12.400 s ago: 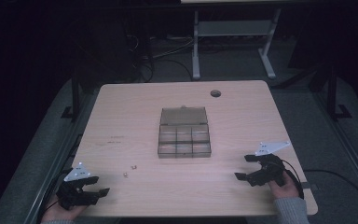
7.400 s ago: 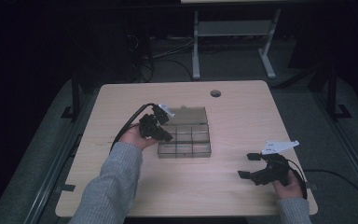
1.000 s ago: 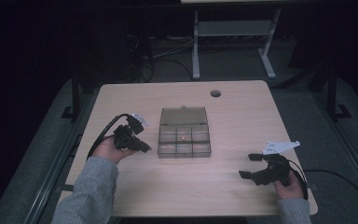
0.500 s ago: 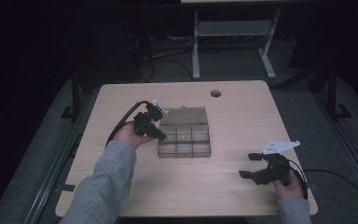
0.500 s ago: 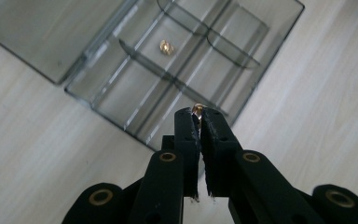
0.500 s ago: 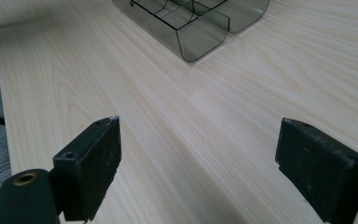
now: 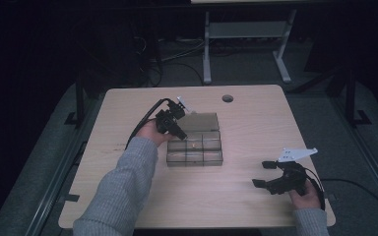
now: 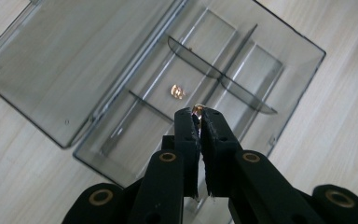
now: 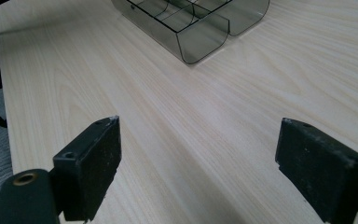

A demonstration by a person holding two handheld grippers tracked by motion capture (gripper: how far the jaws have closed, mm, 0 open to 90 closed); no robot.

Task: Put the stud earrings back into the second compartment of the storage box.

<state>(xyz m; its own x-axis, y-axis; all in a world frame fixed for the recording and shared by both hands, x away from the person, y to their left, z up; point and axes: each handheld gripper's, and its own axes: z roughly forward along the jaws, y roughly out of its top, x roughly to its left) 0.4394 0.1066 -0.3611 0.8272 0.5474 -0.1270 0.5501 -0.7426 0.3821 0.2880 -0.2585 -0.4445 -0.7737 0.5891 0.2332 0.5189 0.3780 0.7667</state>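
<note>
Since a second ago the left gripper has travelled from the table's left part to above the compartment box. The left gripper view reveals what the high view cannot: its fingers pinch a tiny gold piece at their tips, over a compartment holding another gold piece. The right gripper rests wide open near the table edge.

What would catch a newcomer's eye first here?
The left gripper, shut on a tiny gold piece, hovers over the open smoky compartment box at mid-table. Another gold piece already lies in one compartment. The right gripper rests open near the table's right front edge.
</note>
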